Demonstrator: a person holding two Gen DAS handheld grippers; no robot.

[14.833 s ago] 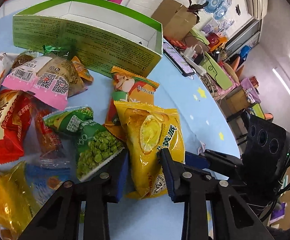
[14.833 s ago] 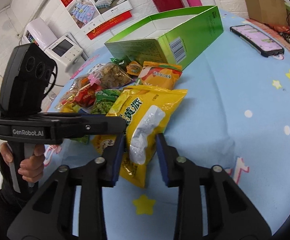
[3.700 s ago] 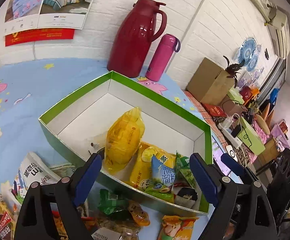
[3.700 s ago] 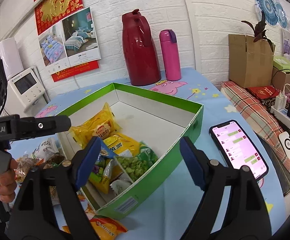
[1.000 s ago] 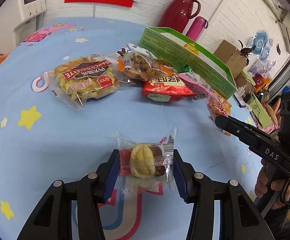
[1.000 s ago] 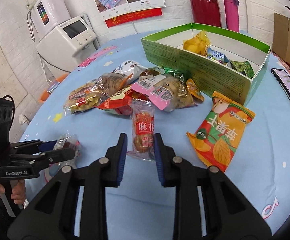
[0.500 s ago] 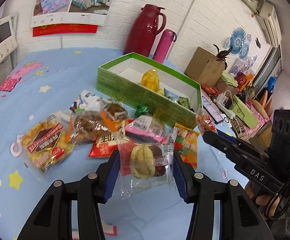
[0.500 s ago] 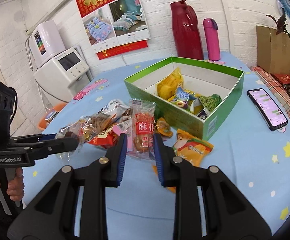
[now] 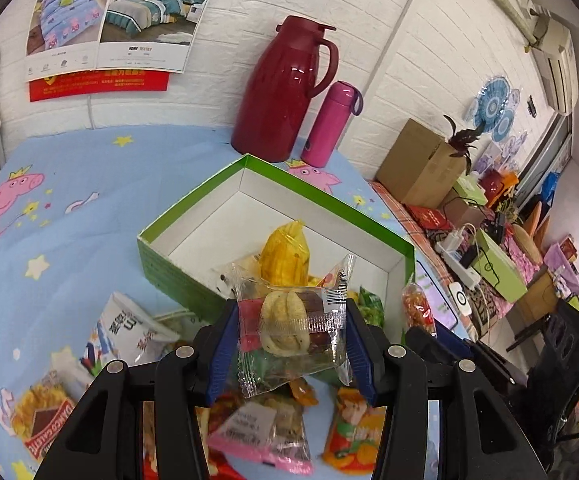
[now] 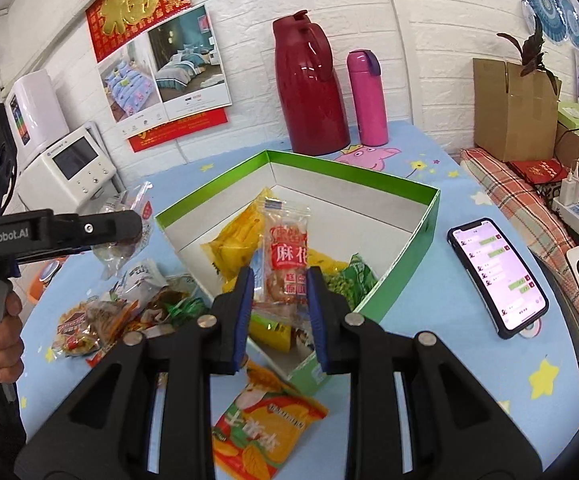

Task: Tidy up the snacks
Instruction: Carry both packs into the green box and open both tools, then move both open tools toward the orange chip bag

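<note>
Left gripper [image 9: 292,342] clamps a clear pastry packet [image 9: 292,325]; right gripper [image 10: 280,298] pinches, seemingly, a twist-snack packet [image 10: 286,258].

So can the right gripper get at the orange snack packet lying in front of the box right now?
Probably not yet. The orange snack packet lies clear on the tablecloth, but the right gripper is shut on the red twist-snack packet, which must go into the green box first.

Both fisheye views ride close behind own claw, looking forward and down over counter [image 9: 89,184] toward back wall. Shared: green box [image 9: 193,220] [image 10: 409,248] mid-frame, red jug [image 9: 285,92] [image 10: 309,92] and pink bottle [image 9: 329,124] [image 10: 367,100] above it.
</note>
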